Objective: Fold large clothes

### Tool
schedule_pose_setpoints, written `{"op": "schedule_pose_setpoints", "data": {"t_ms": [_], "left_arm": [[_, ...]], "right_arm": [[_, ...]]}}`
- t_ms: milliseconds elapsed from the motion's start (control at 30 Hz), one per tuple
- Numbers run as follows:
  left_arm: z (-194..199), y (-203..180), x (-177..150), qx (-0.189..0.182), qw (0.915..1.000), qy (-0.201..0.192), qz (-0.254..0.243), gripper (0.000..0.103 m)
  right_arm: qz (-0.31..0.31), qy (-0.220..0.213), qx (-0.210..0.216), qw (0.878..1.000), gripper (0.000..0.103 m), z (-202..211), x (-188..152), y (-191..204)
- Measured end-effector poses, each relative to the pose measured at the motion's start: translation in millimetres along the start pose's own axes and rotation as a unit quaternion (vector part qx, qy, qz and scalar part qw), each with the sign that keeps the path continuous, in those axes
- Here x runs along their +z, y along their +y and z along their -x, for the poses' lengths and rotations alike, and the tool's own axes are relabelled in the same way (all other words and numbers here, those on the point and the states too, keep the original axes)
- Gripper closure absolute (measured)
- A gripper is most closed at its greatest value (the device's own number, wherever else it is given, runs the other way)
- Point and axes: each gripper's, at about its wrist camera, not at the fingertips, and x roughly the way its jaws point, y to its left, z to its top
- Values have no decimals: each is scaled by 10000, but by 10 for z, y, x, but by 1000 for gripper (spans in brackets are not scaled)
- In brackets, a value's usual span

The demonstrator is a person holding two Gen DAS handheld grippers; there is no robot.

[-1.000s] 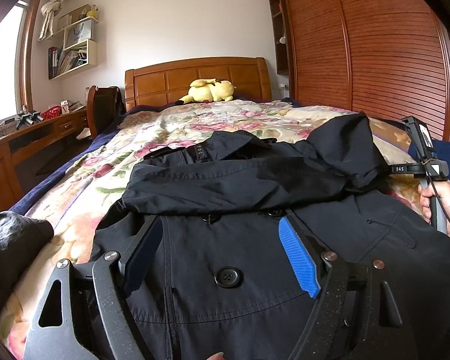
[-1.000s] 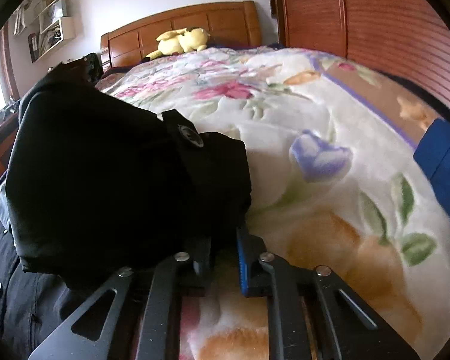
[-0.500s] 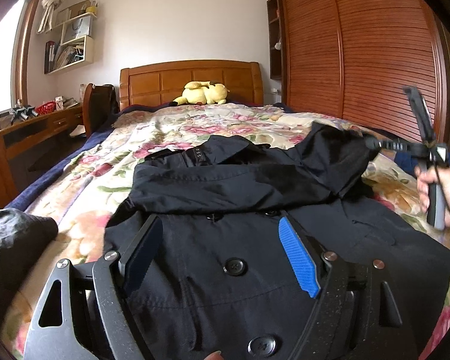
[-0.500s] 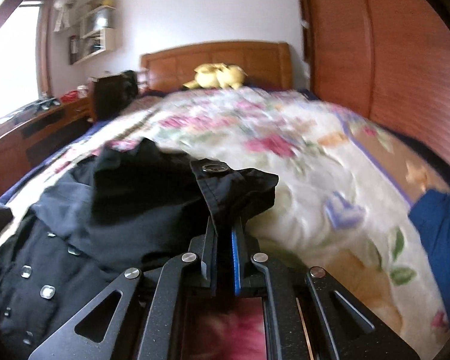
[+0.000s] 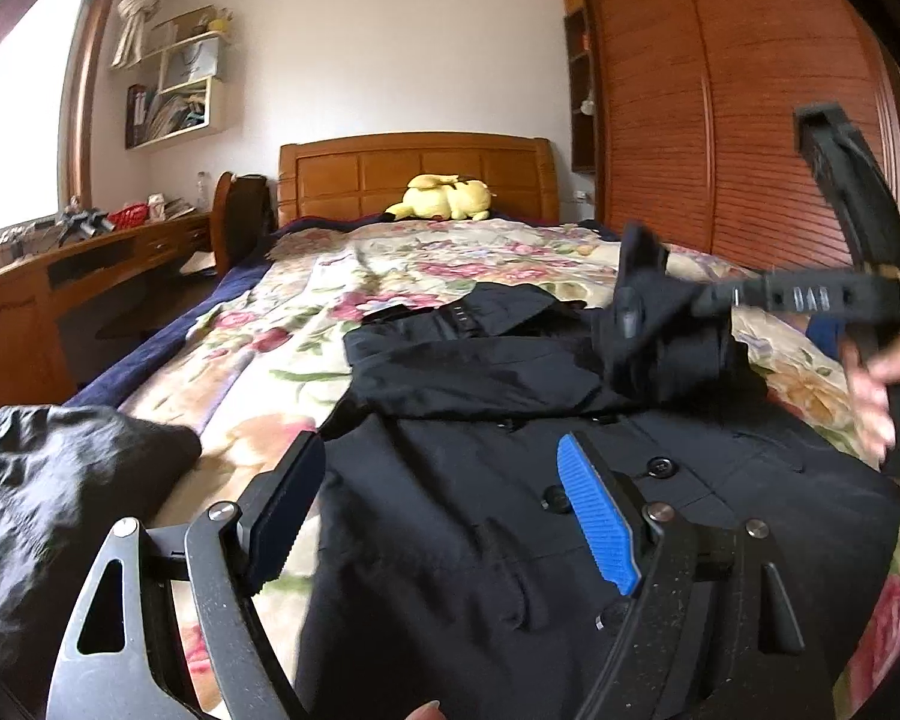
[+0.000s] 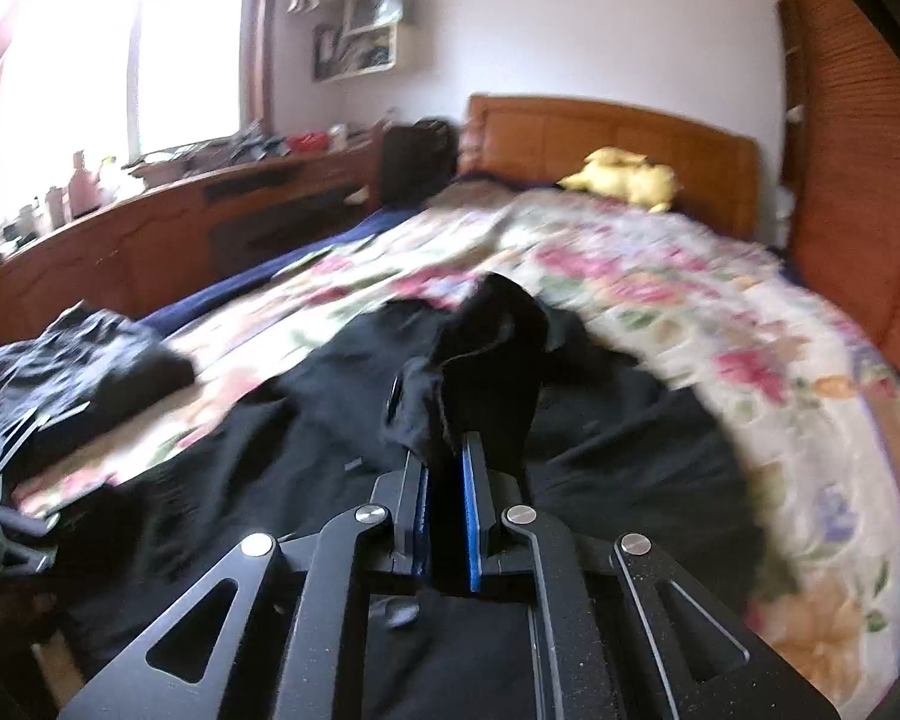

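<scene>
A black double-breasted coat lies buttons-up on the flowered bedspread, one sleeve folded across its chest. My left gripper hovers open over the coat's front with nothing between its blue pads. My right gripper holds the cuff end of the other sleeve, lifted off the coat; its jaws are opening slightly, the cloth still pinched between the pads. In the left wrist view the right gripper reaches in from the right with the sleeve hanging from its tip, held by a person's hand.
A crumpled dark garment sits at the bed's left edge, also in the right wrist view as the dark garment. A yellow plush toy rests by the wooden headboard. A desk runs along the left, a slatted wardrobe along the right.
My right gripper has lifted the sleeve end off the bedspread and swung it up and leftward over the coat. My left gripper has drawn back a little, still open.
</scene>
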Motion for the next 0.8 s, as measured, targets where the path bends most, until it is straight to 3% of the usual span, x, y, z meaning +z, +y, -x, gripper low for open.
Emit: {"op": "schedule_pose_setpoints", "data": {"t_ms": [167,233,367,400,500,633,800], "left_arm": [[-25,124,-39,72,9998,76,146,22],[-37,149,-43,68,9997,91,193,22],[-53,139,-51,110,9998,91,110,22],[-62,131,-54,123,9999,93,72,22],[-66,91,-63,166,9998,91,-37,22],[-50,45,-62,192,9997,71,-108,22],[-49,8,-70,184,9997,81,-130,22]], "right_arm": [[-112,480,171,9986,88,-285,-167,163],[-121,621,214,9978,82,-374,-202,175],[18,720,144,9973,79,-322,-319,287],[4,748,153,9971,76,-272,-358,243],[-57,860,180,9961,48,-217,-441,257],[53,879,70,9961,47,-89,-513,294],[-70,473,-30,9989,47,149,-442,247]]}}
